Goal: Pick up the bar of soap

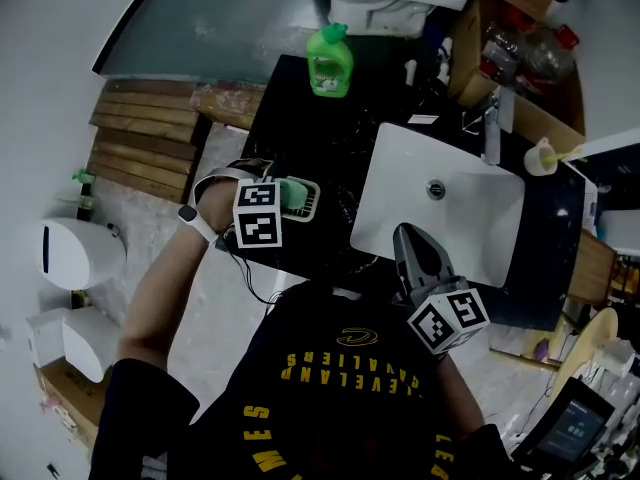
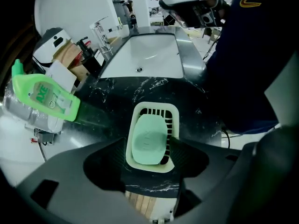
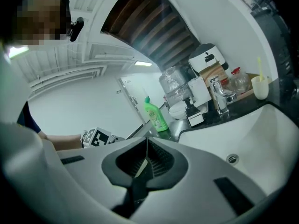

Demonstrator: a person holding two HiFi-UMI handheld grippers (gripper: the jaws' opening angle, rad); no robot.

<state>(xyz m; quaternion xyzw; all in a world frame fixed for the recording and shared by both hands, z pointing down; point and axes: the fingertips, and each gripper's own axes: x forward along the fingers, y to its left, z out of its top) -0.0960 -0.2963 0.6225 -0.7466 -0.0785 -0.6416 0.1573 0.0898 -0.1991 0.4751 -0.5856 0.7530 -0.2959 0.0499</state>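
**Left tool spread around the soap dish, right tool closed over the sink**

The left tool [image 2: 148, 148] is held low over the surface [image 2: 112, 94], a glossy black stone with thin white veins. Its two dark, ribbed jaws are spread wide apart. Between them lies the bar of soap [image 2: 148, 136], a pale green block with rounded corners and a smooth, matt face. It rests in a cream plastic soap dish [image 2: 155, 104], which is rectangular with round corners and has open slats at its far end. The jaw at 9 o'clock of the soap stands outside the rim of the dish. The jaw at 3 o'clock reaches over the rim and is just beside the edge of the soap; I cannot tell if it touches. In the head view the dish is at 9 o'clock of the sink.

At 10 o'clock of the soap, in the left gripper view, there is a bright green plastic bottle [image 2: 44, 96] with a pale label.

The sink [image 1: 400, 193] is a smooth white rectangular basin with a round metal drain [image 1: 436, 189]. A shiny metal faucet [image 1: 492, 126] stands at its 1 o'clock corner.

The right tool [image 3: 146, 148] hovers over the sink, at 6 o'clock of the drain. Its ribbed jaws are pressed together.
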